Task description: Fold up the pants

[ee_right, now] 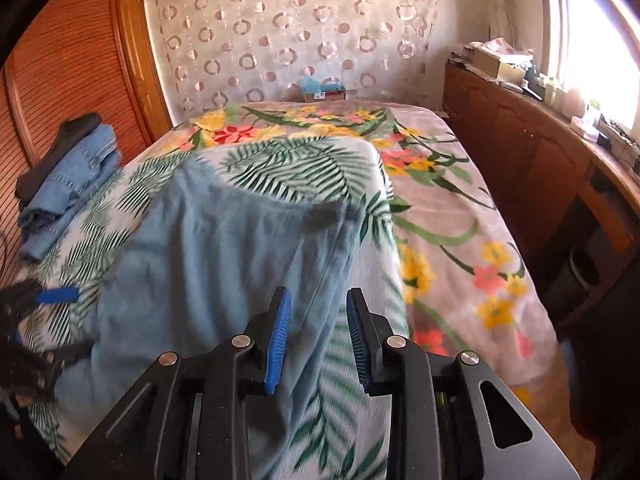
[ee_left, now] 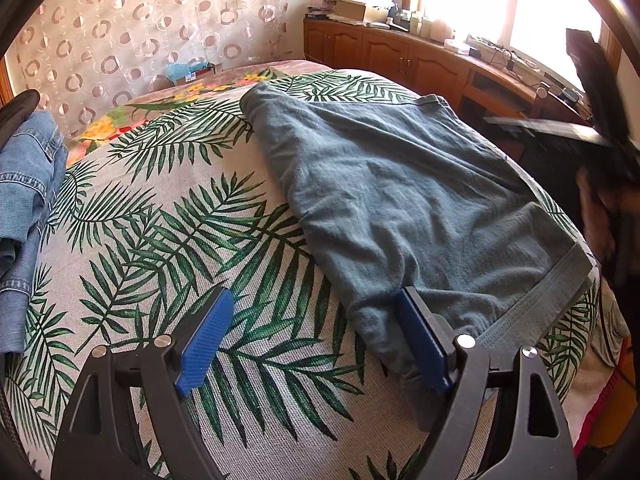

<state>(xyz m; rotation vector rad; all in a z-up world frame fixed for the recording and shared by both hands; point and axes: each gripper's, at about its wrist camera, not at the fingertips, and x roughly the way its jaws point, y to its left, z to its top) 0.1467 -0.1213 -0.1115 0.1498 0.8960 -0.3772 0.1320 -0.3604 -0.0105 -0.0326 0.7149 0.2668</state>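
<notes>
Both of my tongs are released over the bed. From the left wrist I see my left gripper [ee_left: 316,340] spread wide, its right blue pad touching the near end of the grey-blue pants [ee_left: 400,200], which lie folded lengthwise from frame centre toward the upper middle; nothing is pinched. That view also catches my right gripper [ee_left: 600,128] only as a dark blur at the right edge. From the right wrist, my right gripper [ee_right: 316,340] stands with a narrower gap above the pants' right edge [ee_right: 208,272], empty too, and my left gripper [ee_right: 56,296] shows as a smeared shape at the lower left.

A palm-leaf cloth [ee_left: 168,240] covers the bed, over a floral blanket [ee_right: 460,216] that only the right view shows broadly. Folded jeans [ee_left: 24,208] sit at the left. Beyond are a circle-patterned curtain [ee_right: 288,28], a wooden cabinet [ee_left: 400,52] under a bright window, and slatted wooden doors [ee_right: 60,60] at upper left.

Motion blur softens the right view; the clutter on the cabinet top is too small to make out.
</notes>
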